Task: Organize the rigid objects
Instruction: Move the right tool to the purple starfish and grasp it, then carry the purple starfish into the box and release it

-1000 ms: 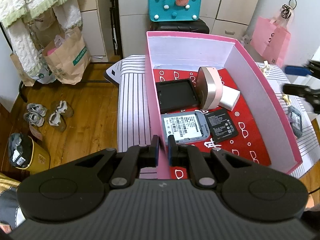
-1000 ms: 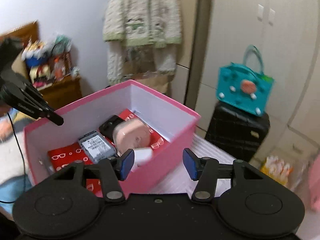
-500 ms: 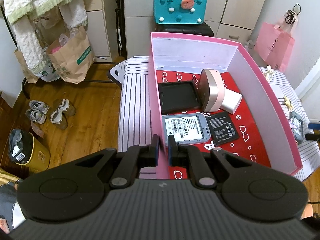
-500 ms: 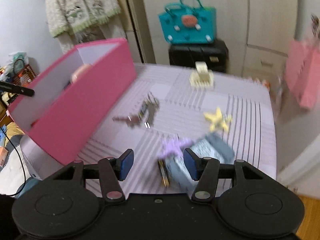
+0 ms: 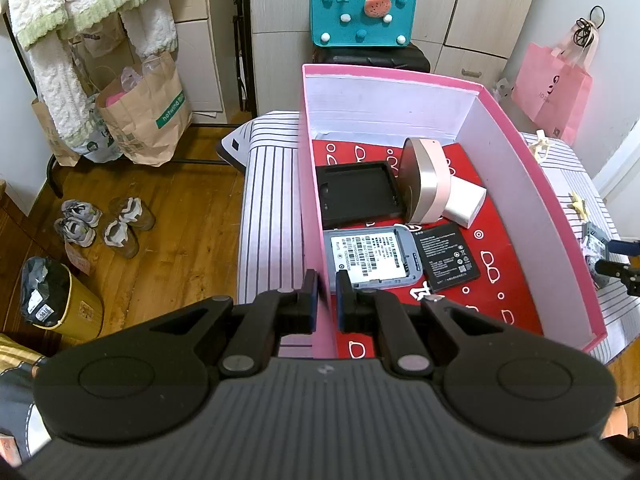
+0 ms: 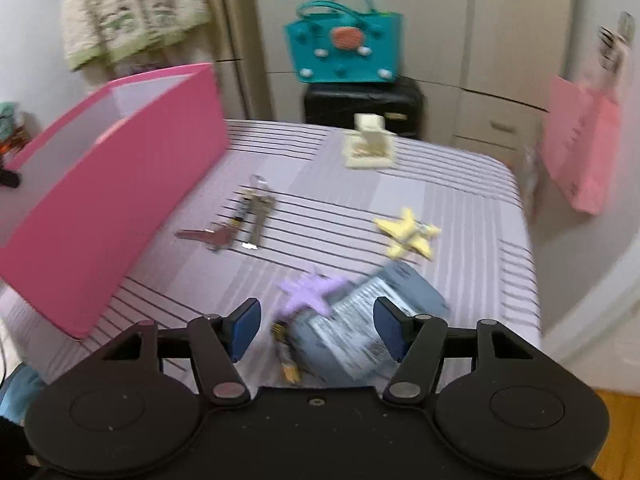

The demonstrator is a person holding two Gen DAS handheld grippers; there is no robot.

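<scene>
My left gripper (image 5: 327, 294) is shut on the near left wall of the pink box (image 5: 310, 184). Inside the box lie a black tray (image 5: 358, 194), a pink round device (image 5: 424, 180), a white block (image 5: 466, 200), a grey-blue phone back (image 5: 370, 258) and a black battery (image 5: 446, 256). My right gripper (image 6: 316, 330) is open, just above a grey-blue phone (image 6: 360, 328) on the striped table (image 6: 460, 184); the phone sits between its fingers. A purple star (image 6: 308, 290), yellow star (image 6: 408, 234), keys (image 6: 248, 212) and a cream figure (image 6: 370, 144) lie on the table.
The pink box (image 6: 112, 192) stands left of the loose items. A teal bag (image 6: 344, 44) on a black case and a pink bag (image 6: 580, 148) are behind the table. Paper bags (image 5: 140, 112), shoes (image 5: 100, 224) and a yellow bin (image 5: 56, 300) are on the floor at left.
My right gripper swung away from the box, over the table, and came down close to the grey-blue phone. My left gripper kept its hold on the box wall.
</scene>
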